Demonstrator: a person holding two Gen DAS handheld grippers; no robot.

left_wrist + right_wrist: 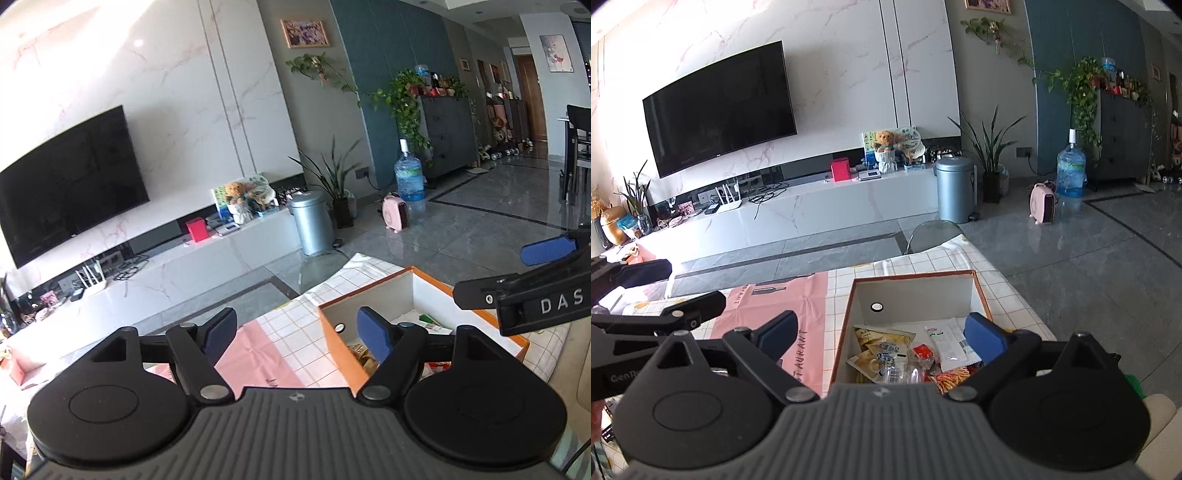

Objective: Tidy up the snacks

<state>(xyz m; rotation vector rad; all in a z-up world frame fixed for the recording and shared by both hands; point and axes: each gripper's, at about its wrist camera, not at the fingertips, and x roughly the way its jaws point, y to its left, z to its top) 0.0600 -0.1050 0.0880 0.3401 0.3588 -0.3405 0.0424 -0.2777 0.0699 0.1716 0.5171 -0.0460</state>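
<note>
We hold our left gripper and right gripper above the table, both spread wide with nothing between the pads. Below them one orange box sits on the checked tablecloth, several snack packets lying inside. Beyond stand one television and one grey bin.

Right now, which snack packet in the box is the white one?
The long flat white packet with a green mark at its top, lying near the orange box's right side. The other packets are yellow or red.
</note>
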